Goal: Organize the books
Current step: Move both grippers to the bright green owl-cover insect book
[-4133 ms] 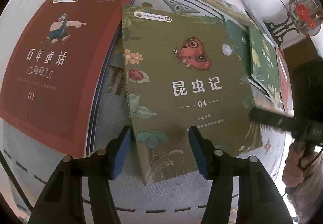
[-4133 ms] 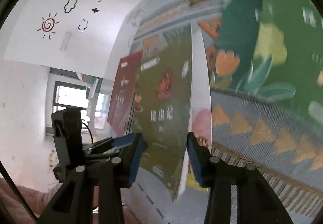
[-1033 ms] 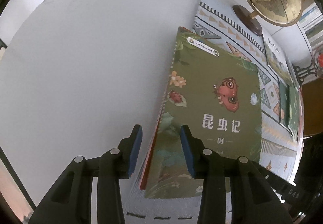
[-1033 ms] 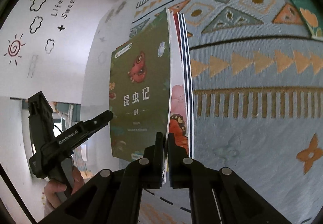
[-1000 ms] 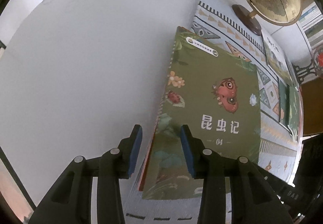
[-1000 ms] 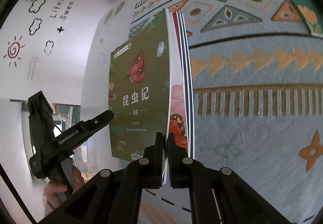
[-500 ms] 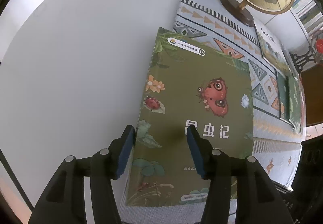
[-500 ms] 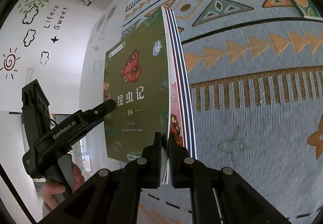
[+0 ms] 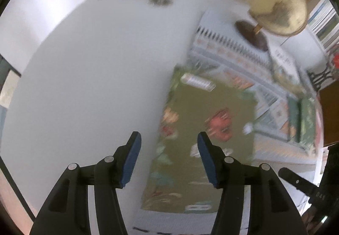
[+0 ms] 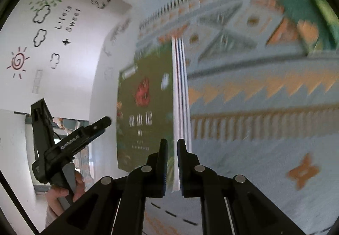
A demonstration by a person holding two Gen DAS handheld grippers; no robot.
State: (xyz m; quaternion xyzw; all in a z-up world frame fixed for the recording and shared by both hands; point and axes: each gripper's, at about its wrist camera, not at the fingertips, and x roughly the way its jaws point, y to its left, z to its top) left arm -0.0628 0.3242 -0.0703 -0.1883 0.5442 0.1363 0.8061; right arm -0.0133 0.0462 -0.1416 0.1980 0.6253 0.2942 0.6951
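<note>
A green book with a red moth on its cover (image 9: 203,150) lies on top of a stack at the left edge of the patterned rug (image 9: 233,55). My left gripper (image 9: 168,137) hangs above the book's left side, open, with nothing between its pads. In the right wrist view the same green book (image 10: 144,108) tops the stack's white and blue page edges (image 10: 180,86). My right gripper (image 10: 171,144) is nearly shut on the near edge of the green book. The left gripper (image 10: 106,120) shows to the left, held by a hand (image 10: 61,192). Both views are blurred.
A globe (image 9: 277,6) stands on the rug's far end. More green books (image 9: 305,118) lie along the rug's right side. White tabletop (image 9: 95,65) spreads to the left of the stack. A wall with drawings (image 10: 42,44) is behind.
My left gripper opened wider and rose off the green book's left edge. The right gripper stayed at the book's near edge while its fingers parted slightly.
</note>
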